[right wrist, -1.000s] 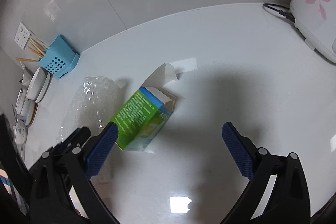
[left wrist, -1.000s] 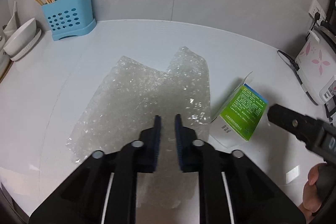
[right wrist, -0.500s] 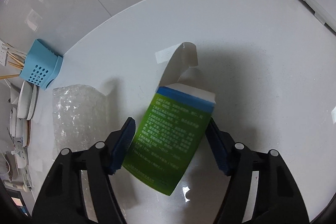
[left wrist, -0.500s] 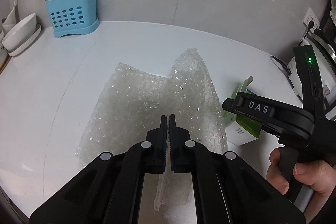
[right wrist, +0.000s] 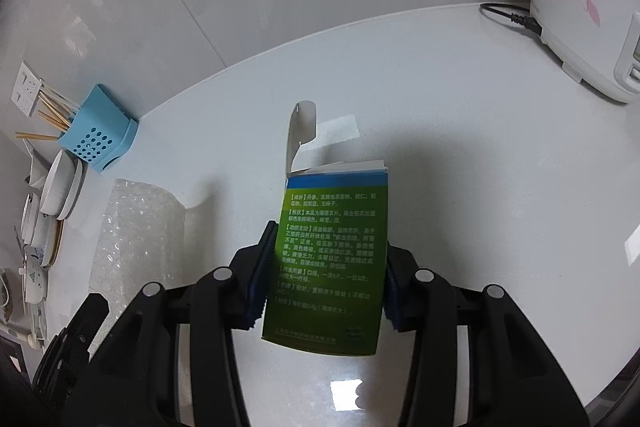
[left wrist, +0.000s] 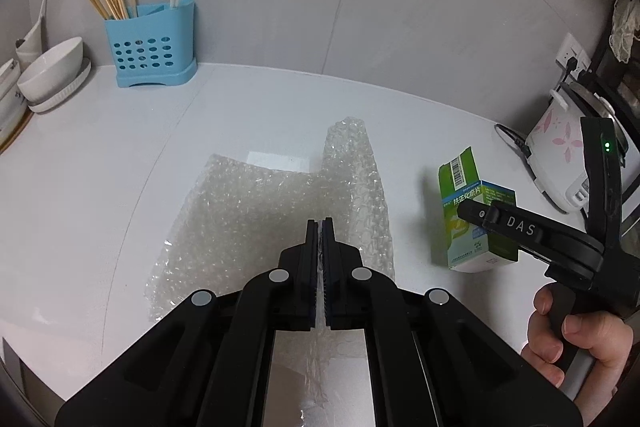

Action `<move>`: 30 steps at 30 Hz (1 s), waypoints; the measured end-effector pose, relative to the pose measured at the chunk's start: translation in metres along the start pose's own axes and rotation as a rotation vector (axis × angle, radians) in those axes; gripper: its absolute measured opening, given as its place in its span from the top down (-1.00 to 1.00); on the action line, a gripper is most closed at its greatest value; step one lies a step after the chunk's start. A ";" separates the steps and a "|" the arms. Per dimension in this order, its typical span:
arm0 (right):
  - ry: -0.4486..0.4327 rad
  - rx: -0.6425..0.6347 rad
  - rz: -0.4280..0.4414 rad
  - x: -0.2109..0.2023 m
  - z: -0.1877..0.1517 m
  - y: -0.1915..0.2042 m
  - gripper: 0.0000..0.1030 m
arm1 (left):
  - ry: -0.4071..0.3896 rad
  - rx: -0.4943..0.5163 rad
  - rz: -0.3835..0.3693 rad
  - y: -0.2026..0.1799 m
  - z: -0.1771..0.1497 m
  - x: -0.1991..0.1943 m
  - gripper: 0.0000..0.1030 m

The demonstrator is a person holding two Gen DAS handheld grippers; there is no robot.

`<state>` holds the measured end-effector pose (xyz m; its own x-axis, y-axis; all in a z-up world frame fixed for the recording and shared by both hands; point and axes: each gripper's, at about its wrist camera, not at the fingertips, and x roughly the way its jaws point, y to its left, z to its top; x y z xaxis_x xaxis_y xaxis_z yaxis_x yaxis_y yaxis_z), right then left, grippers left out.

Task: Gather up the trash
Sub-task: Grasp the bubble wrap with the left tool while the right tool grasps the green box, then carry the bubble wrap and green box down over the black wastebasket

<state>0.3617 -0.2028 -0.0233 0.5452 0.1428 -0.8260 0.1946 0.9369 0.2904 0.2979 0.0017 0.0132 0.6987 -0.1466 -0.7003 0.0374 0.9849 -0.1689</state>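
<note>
A sheet of clear bubble wrap (left wrist: 256,211) lies on the white counter (left wrist: 120,155). My left gripper (left wrist: 320,227) is shut on its near edge, and a fold of the wrap rises between the pads. The wrap also shows in the right wrist view (right wrist: 136,239). A green and blue medicine box (right wrist: 332,259) with an open white flap is clamped between the blue pads of my right gripper (right wrist: 326,259), lifted off the counter. In the left wrist view the box (left wrist: 468,211) and the right gripper (left wrist: 472,213) are at the right.
A blue utensil holder (left wrist: 150,43) with chopsticks stands against the back wall. White bowls and plates (left wrist: 48,75) sit at the far left. A white rice cooker (right wrist: 580,11) with pink flowers and its black cord (right wrist: 508,15) stand at the far right.
My left gripper shut on the bubble wrap and lifted its edge. My right gripper moved over the medicine box, shut on it and raised it upright.
</note>
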 end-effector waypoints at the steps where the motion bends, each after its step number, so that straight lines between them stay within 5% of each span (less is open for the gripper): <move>1: -0.009 -0.005 0.002 -0.007 -0.001 -0.001 0.16 | -0.007 0.001 0.000 -0.002 0.000 -0.007 0.97; 16: -0.154 -0.099 0.044 -0.121 -0.042 -0.023 0.16 | -0.131 0.014 -0.053 -0.034 -0.034 -0.125 0.97; 30: -0.260 -0.183 0.134 -0.216 -0.125 -0.059 0.15 | -0.232 0.047 -0.170 -0.057 -0.106 -0.247 0.97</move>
<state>0.1307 -0.2495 0.0771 0.7503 0.2048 -0.6286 -0.0298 0.9603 0.2773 0.0478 -0.0285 0.1223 0.8243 -0.2900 -0.4862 0.1970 0.9521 -0.2339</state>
